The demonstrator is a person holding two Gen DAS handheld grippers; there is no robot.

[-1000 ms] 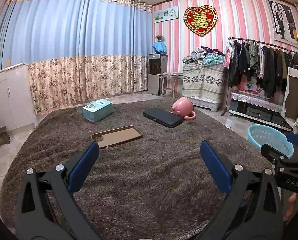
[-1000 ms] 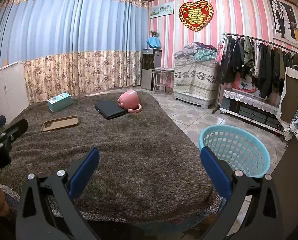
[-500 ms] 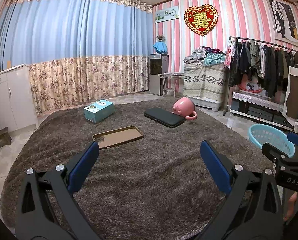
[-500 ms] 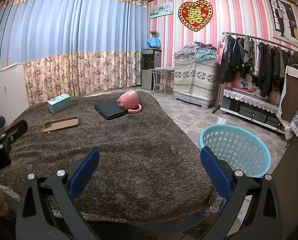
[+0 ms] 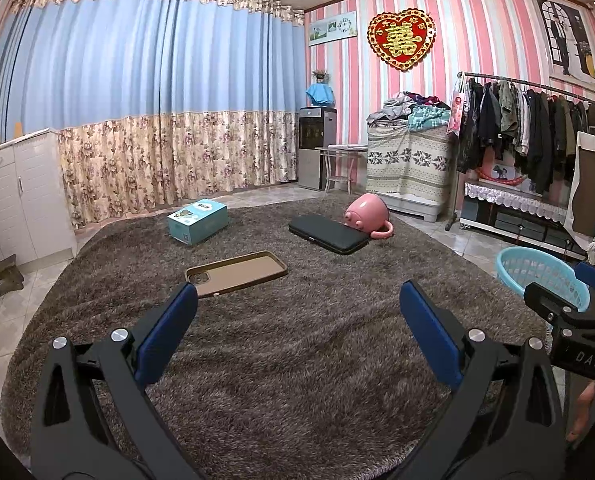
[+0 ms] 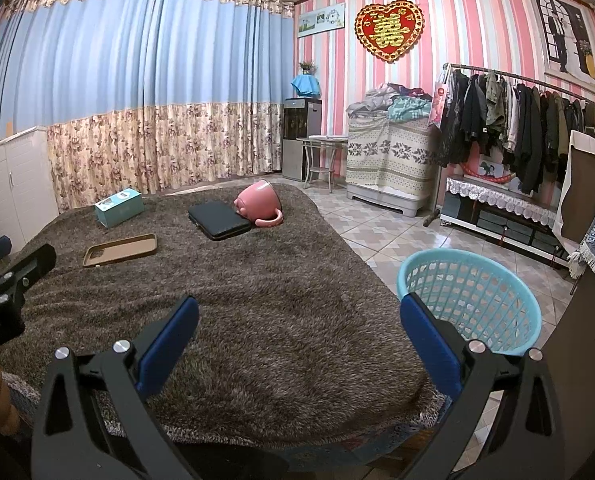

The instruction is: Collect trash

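While both grippers (image 5: pixel 297 312) (image 6: pixel 297 320) hover spread and empty above rug (image 5: pixel 297 360): box (image 5: pixel 198 221), phone case (image 5: pixel 237 272), wallet (image 5: pixel 328 234), mug (image 5: pixel 367 216) lying out, basket (image 6: pixel 469 296) apparently empty; stage unclear.

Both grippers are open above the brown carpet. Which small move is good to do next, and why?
Probably move the left gripper forward toward the brown phone case. It is the nearest item on the carpet. Both the left and the right gripper are open and hold nothing, and the blue basket looks empty.
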